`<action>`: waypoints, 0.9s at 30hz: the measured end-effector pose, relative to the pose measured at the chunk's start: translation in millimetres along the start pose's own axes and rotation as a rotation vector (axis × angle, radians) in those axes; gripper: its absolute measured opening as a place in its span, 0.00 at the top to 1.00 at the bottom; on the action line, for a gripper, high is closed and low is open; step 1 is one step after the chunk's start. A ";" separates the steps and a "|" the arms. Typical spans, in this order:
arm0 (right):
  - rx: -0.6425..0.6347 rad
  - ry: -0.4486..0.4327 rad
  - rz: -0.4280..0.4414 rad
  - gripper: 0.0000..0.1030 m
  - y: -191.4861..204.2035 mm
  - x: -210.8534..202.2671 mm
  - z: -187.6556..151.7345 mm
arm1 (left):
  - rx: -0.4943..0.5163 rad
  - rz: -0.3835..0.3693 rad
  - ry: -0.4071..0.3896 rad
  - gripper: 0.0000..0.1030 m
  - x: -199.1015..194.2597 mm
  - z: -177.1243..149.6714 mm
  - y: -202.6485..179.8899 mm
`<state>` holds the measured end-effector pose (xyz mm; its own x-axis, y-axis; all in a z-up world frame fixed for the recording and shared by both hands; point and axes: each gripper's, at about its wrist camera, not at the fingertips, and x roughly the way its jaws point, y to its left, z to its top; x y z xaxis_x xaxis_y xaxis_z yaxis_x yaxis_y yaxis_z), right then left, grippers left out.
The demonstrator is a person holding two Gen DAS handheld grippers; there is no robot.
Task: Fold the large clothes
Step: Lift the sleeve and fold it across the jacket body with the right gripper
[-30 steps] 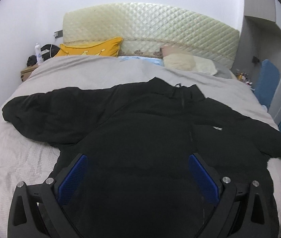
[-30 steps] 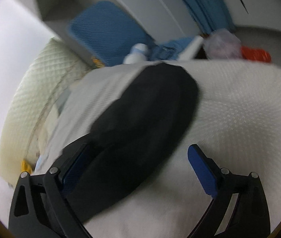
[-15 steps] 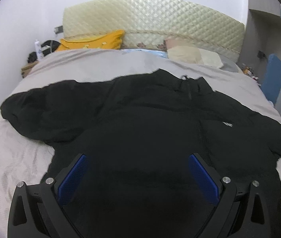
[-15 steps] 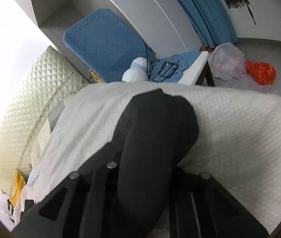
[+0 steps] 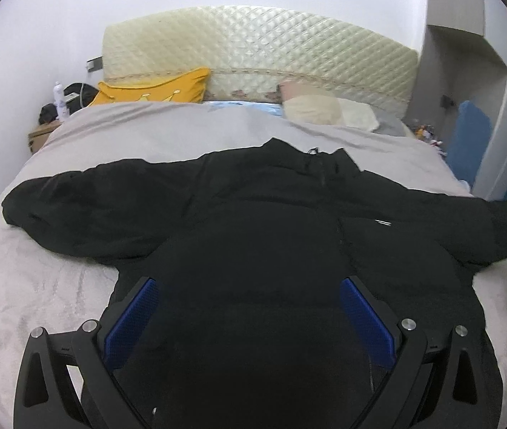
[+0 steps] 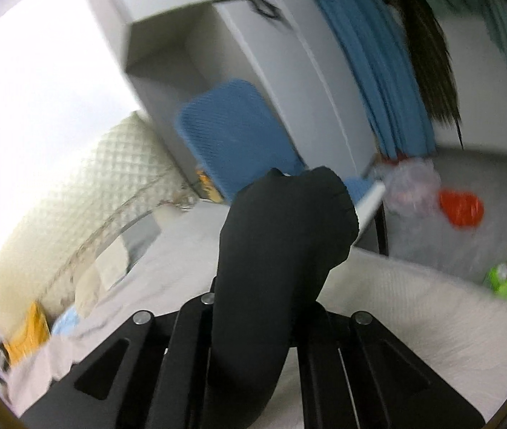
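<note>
Wide bed under a pale grey textured cover fills the left wrist view, a cream quilted headboard behind it. Spread across the cover lies the big black padded jacket, front up, collar toward the headboard, both sleeves stretched out sideways. A mustard-yellow pillow leans at the headboard's left, a beige pillow to its right. Left gripper hovers over the jacket's lower body, blue-padded fingers spread wide, nothing between them. Over on the right wrist view, blurred: right gripper is clamped tight on the jacket's black sleeve cuff, which stands up off the cover between the pressed-together fingers.
</note>
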<state>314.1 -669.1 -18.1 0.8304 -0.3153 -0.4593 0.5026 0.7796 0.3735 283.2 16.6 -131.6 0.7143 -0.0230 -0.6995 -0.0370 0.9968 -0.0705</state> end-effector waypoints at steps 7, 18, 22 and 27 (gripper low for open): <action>-0.131 -0.086 0.144 0.92 112.1 -81.7 17.8 | 0.042 0.003 -0.066 0.01 -36.9 -0.3 8.2; -0.334 -0.081 0.374 0.93 294.3 -159.0 -42.8 | -0.027 -0.020 -0.172 0.01 -92.8 6.4 66.0; -0.400 -0.036 0.453 0.93 349.3 -159.3 -89.0 | -0.070 -0.046 -0.155 0.01 -91.5 4.0 85.8; -0.451 0.054 0.559 0.93 402.3 -155.0 -167.1 | -0.086 -0.062 -0.160 0.01 -90.6 1.5 97.2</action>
<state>347.5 -216.2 68.7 0.9156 0.2140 -0.3404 -0.1517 0.9679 0.2004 216.0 115.7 -74.0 0.8190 -0.0651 -0.5701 -0.0437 0.9836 -0.1752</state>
